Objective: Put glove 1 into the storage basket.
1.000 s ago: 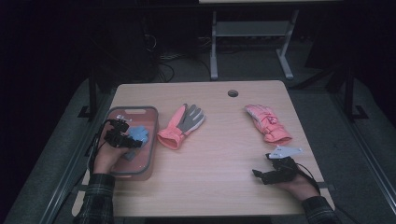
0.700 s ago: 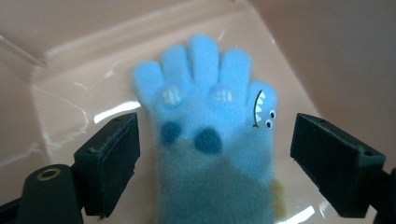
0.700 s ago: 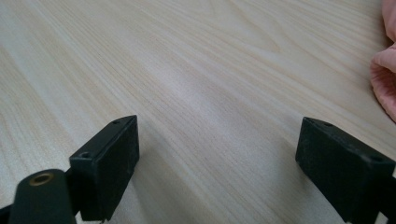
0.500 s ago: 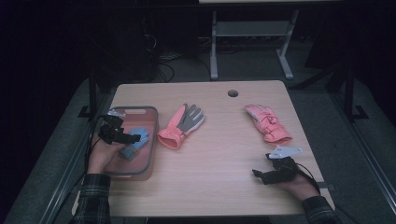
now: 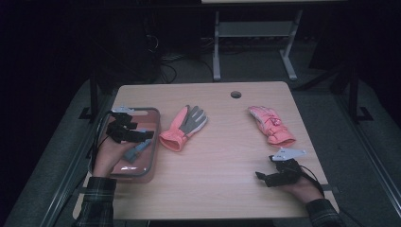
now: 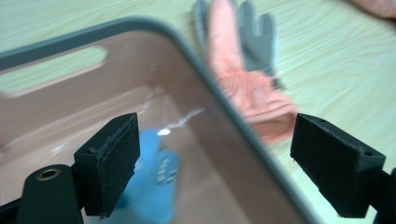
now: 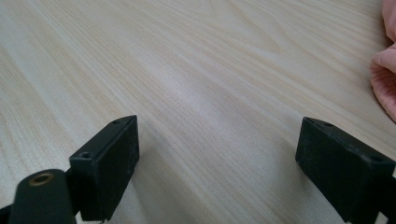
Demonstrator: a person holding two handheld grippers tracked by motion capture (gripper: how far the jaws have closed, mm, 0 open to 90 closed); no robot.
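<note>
Progress: blue glove (image 5: 135,151) lies in the pink bin (image 5: 152,142), so one item reads as done; two gloves are left on the table, going by how things lie.
Left gripper (image 6: 215,158): your jaws have just been opening and stand wide, nothing between the pads; it hovers over the bin, and the blue glove (image 6: 154,182) lies loose below it on the bin floor.
Right gripper (image 7: 217,163): jaws wide, empty, low over bare wood at the near right of the table (image 5: 222,189).
Next item, my guess: pink-and-grey glove (image 5: 184,126), just beside the bin's right wall, cuff toward you, fingers pointing away.
Far item: pink glove (image 5: 272,125), right of centre, beyond your right gripper, well apart from the bin.
In the way: bin rim (image 6: 233,116) sits between your left jaws and the pink-and-grey glove (image 6: 243,70); you likely need to clear that wall before reaching out.
Tabletop: a round cable hole (image 5: 236,94) near the far edge, clear of any path.
Beyond the table: dark floor, cables, a grey metal stand (image 5: 253,42).
</note>
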